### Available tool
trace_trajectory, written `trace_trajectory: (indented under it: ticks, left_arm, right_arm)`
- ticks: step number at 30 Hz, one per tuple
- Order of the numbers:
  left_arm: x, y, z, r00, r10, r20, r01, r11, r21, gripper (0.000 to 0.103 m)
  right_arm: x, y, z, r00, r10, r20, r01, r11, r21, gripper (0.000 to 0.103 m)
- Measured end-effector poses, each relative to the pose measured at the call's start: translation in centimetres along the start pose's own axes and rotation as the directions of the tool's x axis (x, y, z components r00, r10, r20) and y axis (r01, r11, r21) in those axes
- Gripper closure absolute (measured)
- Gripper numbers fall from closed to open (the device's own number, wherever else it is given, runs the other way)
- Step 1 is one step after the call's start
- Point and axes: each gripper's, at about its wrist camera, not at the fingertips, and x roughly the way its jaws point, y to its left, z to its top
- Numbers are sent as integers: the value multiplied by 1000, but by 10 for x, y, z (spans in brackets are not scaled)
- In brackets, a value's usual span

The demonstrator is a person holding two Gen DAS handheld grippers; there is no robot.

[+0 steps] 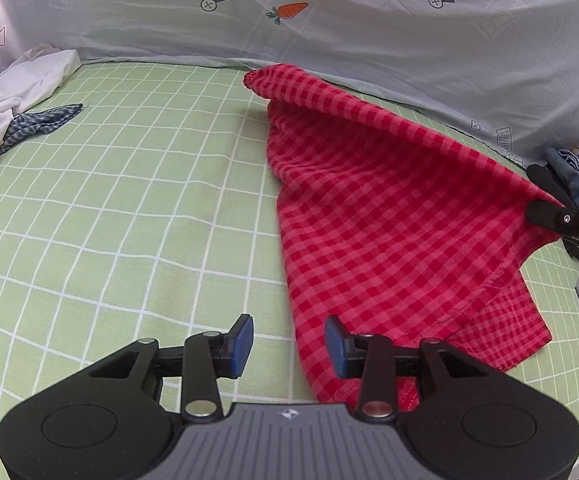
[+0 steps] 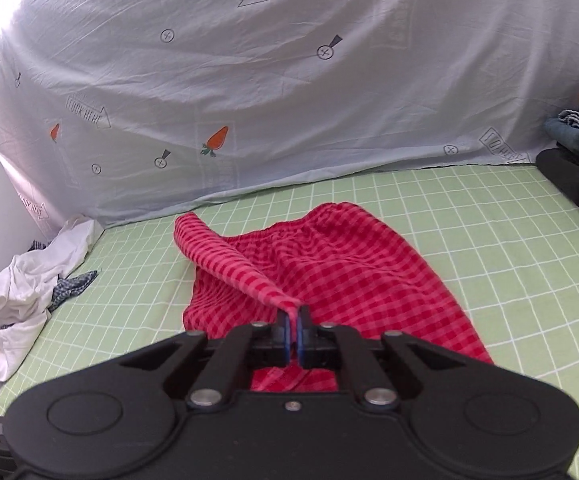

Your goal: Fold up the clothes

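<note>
The right gripper (image 2: 292, 334) pinched the red checked garment (image 1: 373, 208), jaws closed. The left gripper (image 1: 289, 340) hung open, empty; it should take the opposite edge

The red checked cloth (image 1: 389, 208) looks like soft, matt woven fabric with a slightly crinkled weave. The green grid sheet (image 1: 129, 200) is smooth matt cloth, and the pale printed sheet (image 2: 289, 100) behind is thin, creased fabric. The left hand-held gripper (image 1: 289, 344) is matt black plastic with shiny metal pivots and blue rubbery pads (image 1: 243, 340).
</note>
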Motion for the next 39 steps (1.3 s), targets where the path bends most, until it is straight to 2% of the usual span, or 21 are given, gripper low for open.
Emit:
trace_trajectory:
  ticks: [4, 8, 12, 20, 22, 24, 26, 28, 29, 30, 31, 32, 34, 39]
  left_arm:
    - [7, -26, -10, 1000, 11, -12, -11, 1000, 7, 58]
    - [19, -41, -14, 999, 20, -36, -21, 1000, -12, 58]
    - [32, -56, -17, 998, 29, -62, -31, 999, -34, 58]
    - [48, -69, -20, 994, 47, -94, -48, 999, -9, 58]
    - [51, -71, -21, 994, 51, -99, -51, 999, 2, 57]
    - [53, -73, -21, 993, 56, -105, -54, 998, 13, 57]
    - [56, -75, -22, 992, 60, -110, -58, 998, 24, 57]
    - [59, -77, -22, 991, 64, -116, -61, 998, 36, 59]
    - [61, -78, -22, 991, 67, -119, -62, 997, 41, 66]
    - [62, -79, -22, 990, 69, -121, -64, 997, 47, 74]
    - [61, -78, -24, 989, 69, -129, -62, 997, 54, 90]
    - [58, -77, -27, 988, 68, -138, -60, 996, 62, 94]
    - [53, -74, -33, 985, 66, -157, -55, 996, 77, 97]
    - [41, -68, -46, 977, 64, -203, -41, 993, 115, 96]
  right_arm:
    - [-9, -47, 0, 998, -56, 4, 56, 997, 55, 100]
    - [-4, -93, -16, 991, -112, -66, 118, 989, 86, 100]
    - [7, -122, -38, 980, -141, -139, 152, 986, 73, 99]
    - [20, -137, -54, 958, -198, -205, 196, 980, -31, 97]
    - [25, -138, -56, 950, -218, -225, 212, 976, -51, 92]
    - [29, -141, -58, 940, -236, -246, 229, 972, -54, 80]
    - [30, -144, -61, 937, -238, -257, 232, 971, -51, 79]
    - [28, -147, -63, 940, -221, -260, 218, 975, -39, 91]
    - [26, -148, -64, 943, -207, -261, 207, 978, -28, 97]
    - [24, -148, -65, 943, -202, -263, 205, 979, -18, 98]
    - [21, -147, -66, 942, -201, -269, 204, 979, -16, 99]
    - [18, -145, -68, 941, -200, -274, 203, 979, -16, 100]
    - [12, -141, -72, 935, -203, -291, 206, 978, -22, 100]
    - [-10, -134, -89, 922, -184, -341, 187, 982, -26, 99]
